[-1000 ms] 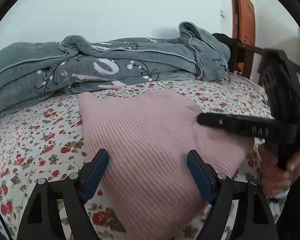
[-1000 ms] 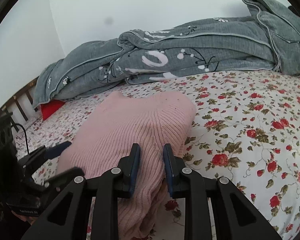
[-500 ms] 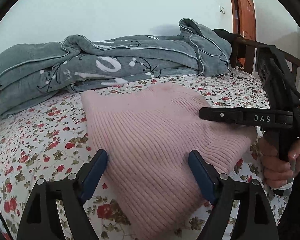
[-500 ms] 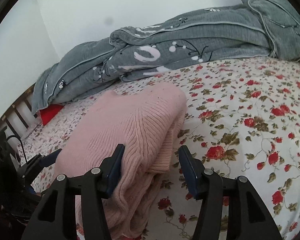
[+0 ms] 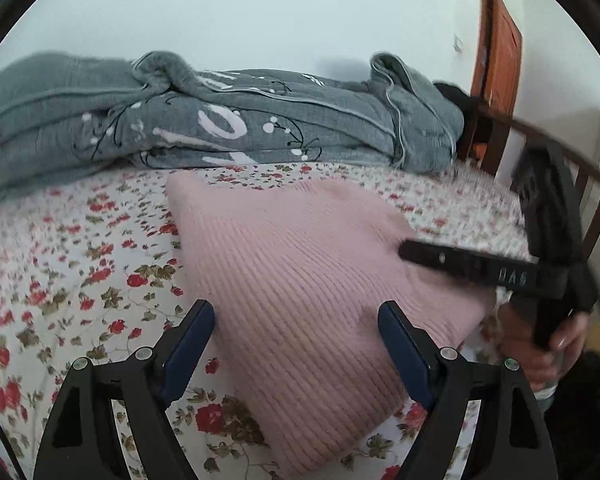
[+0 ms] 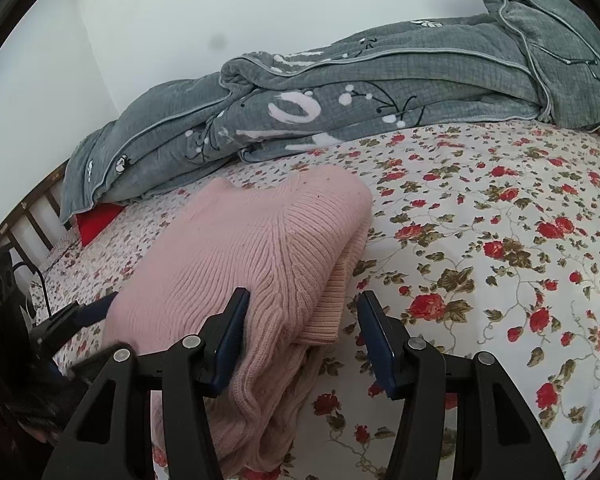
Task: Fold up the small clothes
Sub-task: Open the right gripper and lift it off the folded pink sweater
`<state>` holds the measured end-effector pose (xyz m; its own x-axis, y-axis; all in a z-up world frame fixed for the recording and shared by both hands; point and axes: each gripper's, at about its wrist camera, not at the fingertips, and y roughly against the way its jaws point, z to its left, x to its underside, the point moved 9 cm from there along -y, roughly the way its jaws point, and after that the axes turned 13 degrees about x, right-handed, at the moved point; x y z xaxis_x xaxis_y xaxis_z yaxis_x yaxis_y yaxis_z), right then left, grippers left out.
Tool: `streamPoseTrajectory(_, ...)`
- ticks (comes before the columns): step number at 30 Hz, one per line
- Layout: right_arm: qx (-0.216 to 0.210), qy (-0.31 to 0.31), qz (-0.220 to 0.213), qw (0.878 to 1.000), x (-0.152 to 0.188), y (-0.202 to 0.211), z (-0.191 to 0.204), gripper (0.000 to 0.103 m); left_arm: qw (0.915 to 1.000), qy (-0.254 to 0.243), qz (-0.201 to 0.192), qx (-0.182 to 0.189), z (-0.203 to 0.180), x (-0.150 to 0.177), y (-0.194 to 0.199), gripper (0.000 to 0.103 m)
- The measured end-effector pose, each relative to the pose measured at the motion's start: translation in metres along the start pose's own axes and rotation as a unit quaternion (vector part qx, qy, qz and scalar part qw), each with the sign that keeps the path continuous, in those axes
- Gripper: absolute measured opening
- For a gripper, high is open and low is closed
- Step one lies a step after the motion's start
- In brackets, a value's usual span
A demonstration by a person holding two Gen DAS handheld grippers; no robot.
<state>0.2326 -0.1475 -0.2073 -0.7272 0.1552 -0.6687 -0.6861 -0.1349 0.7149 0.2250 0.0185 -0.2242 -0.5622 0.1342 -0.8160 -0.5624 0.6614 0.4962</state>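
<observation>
A pink ribbed knit sweater [image 5: 300, 280] lies folded on the floral bedsheet [image 5: 80, 272]. My left gripper [image 5: 296, 344] is open, its fingers on either side of the sweater's near edge, holding nothing. In the right wrist view the sweater [image 6: 244, 252] shows stacked layers with a ribbed hem at its right side. My right gripper [image 6: 304, 336] is open around that near corner and grips nothing. The right gripper also shows in the left wrist view [image 5: 480, 272], held by a hand at the sweater's right edge.
A grey quilted blanket [image 5: 220, 128] is heaped along the far side of the bed against the white wall. A wooden bed frame [image 5: 592, 200] and an orange door [image 5: 500, 64] are at the right. A red item [image 6: 98, 220] lies under the blanket's left end.
My right gripper was shut on the sweater's corner one second ago; it has opened and let go. The sweater now rests on the bed. My left gripper stayed open and drew back slightly.
</observation>
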Motion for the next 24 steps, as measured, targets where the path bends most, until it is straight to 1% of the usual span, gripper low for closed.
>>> streamPoseTrajectory(2, 0.006, 0.008, -0.002, 1.0, 0.001, 0.003, -0.001, 0.054, 0.9997, 0.021, -0.008, 0.006, 0.008, -0.003, 0.003, 0.083)
streamPoseTrajectory(5, 0.013, 0.017, -0.004, 1.0, 0.003, 0.007, -0.002, 0.054, 0.9971, 0.068, -0.018, 0.029, 0.021, -0.006, 0.006, 0.083)
streamPoseTrajectory(8, 0.021, 0.028, -0.005, 0.999, 0.004, 0.011, -0.003, 0.054, 0.9907, 0.116, -0.036, 0.061, 0.032, -0.012, 0.01, 0.083)
streamPoseTrajectory(11, 0.027, 0.037, -0.007, 0.999, 0.004, 0.017, -0.005, 0.054, 0.9846, 0.148, -0.053, 0.077, 0.041, -0.02, 0.012, 0.083)
streamPoseTrajectory(12, 0.025, 0.037, -0.007, 0.999, 0.004, 0.019, -0.005, 0.054, 0.9834, 0.153, -0.056, 0.079, 0.044, -0.022, 0.011, 0.083)
streamPoseTrajectory(13, 0.02, 0.038, -0.01, 0.999, 0.003, 0.021, -0.004, 0.051, 0.9827, 0.156, -0.059, 0.081, 0.046, -0.027, 0.011, 0.083)
streamPoseTrajectory(15, 0.014, 0.043, -0.023, 0.999, -0.004, 0.03, -0.001, 0.047, 0.9828, 0.151, -0.064, 0.084, 0.048, -0.038, 0.009, 0.082)
streamPoseTrajectory(17, 0.008, 0.044, -0.041, 0.998, -0.017, 0.036, 0.002, 0.043, 0.9825, 0.148, -0.067, 0.091, 0.053, -0.052, 0.005, 0.082)
streamPoseTrajectory(19, 0.003, 0.044, -0.051, 0.998, -0.037, 0.035, 0.006, 0.04, 0.9805, 0.157, -0.066, 0.098, 0.061, -0.063, -0.001, 0.082)
streamPoseTrajectory(20, 0.001, 0.042, -0.052, 0.998, -0.044, 0.033, 0.007, 0.039, 0.9782, 0.166, -0.063, 0.108, 0.065, -0.069, -0.006, 0.082)
streamPoseTrajectory(22, -0.021, 0.04, -0.049, 0.998, -0.06, 0.023, 0.014, 0.039, 0.9742, 0.18, -0.048, 0.128, 0.073, -0.083, -0.023, 0.082)
streamPoseTrajectory(23, -0.031, 0.042, -0.045, 0.998, -0.068, 0.015, 0.018, 0.039, 0.9762, 0.169, -0.036, 0.131, 0.075, -0.089, -0.034, 0.082)
streamPoseTrajectory(24, -0.036, 0.046, -0.036, 0.998, -0.073, 0.005, 0.022, 0.039, 0.9801, 0.151, -0.023, 0.127, 0.076, -0.092, -0.044, 0.082)
